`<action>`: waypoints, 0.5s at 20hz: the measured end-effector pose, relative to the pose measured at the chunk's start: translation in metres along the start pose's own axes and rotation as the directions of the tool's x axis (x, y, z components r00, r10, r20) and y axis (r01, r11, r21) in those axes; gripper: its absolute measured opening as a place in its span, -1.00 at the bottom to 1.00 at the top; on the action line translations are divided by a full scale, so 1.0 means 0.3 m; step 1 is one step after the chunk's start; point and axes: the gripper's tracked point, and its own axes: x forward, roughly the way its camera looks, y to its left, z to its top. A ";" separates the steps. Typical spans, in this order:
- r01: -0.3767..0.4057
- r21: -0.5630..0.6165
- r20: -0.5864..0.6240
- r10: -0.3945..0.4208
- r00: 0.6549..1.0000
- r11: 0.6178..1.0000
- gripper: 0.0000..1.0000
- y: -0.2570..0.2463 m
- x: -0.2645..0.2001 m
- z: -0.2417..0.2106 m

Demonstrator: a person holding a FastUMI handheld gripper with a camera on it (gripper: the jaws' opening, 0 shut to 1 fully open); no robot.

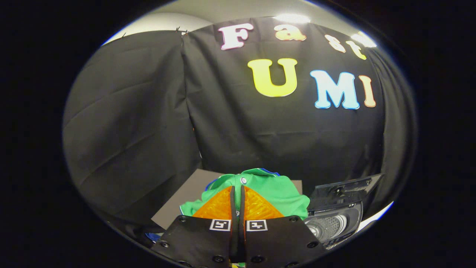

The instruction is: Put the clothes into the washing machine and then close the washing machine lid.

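Observation:
My gripper (pixel 237 190) is shut on a green shirt (pixel 277 193), with both orange fingers (pixel 219 206) pressed together on a fold of the cloth. The shirt bunches up around and just beyond the fingertips; a white button and blue collar trim show at its top. It hangs lifted above a grey board (pixel 186 199). To the right of the fingers, lower down, stands a small toy washing machine (pixel 334 221) with its dark lid (pixel 344 190) raised and its perforated metal drum (pixel 325 225) exposed.
Black cloth walls close off the booth behind and to the left. A strip of white surface (pixel 375 217) shows to the right of the washing machine. A bit of blue cloth (pixel 152 236) peeks out left of the gripper's body.

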 end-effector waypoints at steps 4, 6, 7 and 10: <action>0.022 0.020 0.078 -0.023 0.997 1.000 -0.97 -0.136 -0.114 0.099; 0.040 0.024 0.107 -0.043 0.993 0.999 -0.98 -0.222 -0.168 0.127; 0.052 0.024 0.117 -0.054 0.992 0.998 -0.98 -0.264 -0.194 0.135; 0.086 0.044 0.139 -0.091 0.986 0.995 -0.97 -0.390 -0.253 0.127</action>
